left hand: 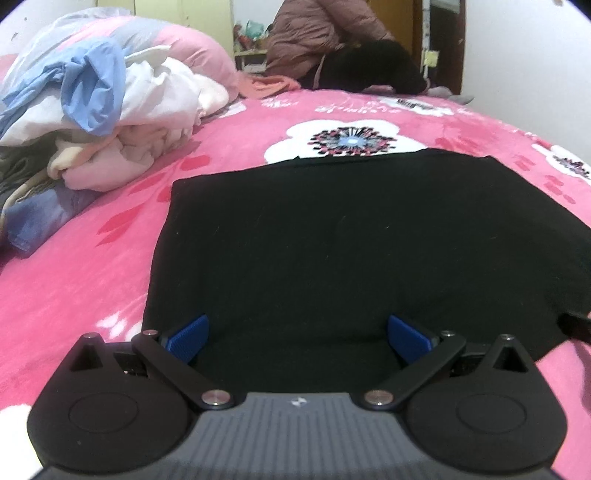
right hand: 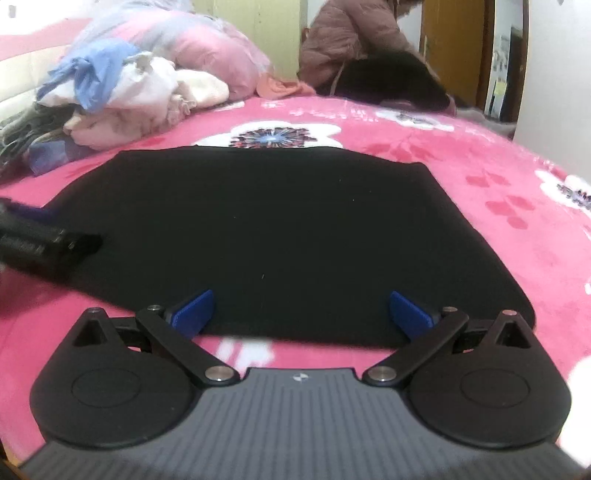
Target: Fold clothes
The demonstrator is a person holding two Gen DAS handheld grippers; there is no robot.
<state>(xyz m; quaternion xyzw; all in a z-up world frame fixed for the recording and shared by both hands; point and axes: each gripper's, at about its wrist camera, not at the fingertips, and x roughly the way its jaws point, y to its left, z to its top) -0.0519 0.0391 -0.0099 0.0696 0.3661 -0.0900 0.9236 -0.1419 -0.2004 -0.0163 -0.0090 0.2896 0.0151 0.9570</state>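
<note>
A black garment point(left hand: 351, 240) lies flat on the pink flowered bedspread point(left hand: 92, 288), folded into a rough rectangle. In the left wrist view my left gripper point(left hand: 297, 338) hovers over the garment's near edge, its blue pads point(left hand: 190, 338) spread wide with nothing between them. In the right wrist view the same black garment point(right hand: 277, 229) fills the middle. My right gripper point(right hand: 301, 314) stands open at the garment's near hem, holding nothing. The left gripper point(right hand: 40, 240) shows as a dark blurred shape at the left edge, over the cloth.
A heap of loose clothes point(left hand: 110, 110), blue, white and pale pink, sits at the back left against a pink quilt point(left hand: 192, 48). A person in a brownish padded jacket point(left hand: 317, 33) bends over dark cloth at the far side of the bed. A wooden door point(right hand: 454, 48) stands behind.
</note>
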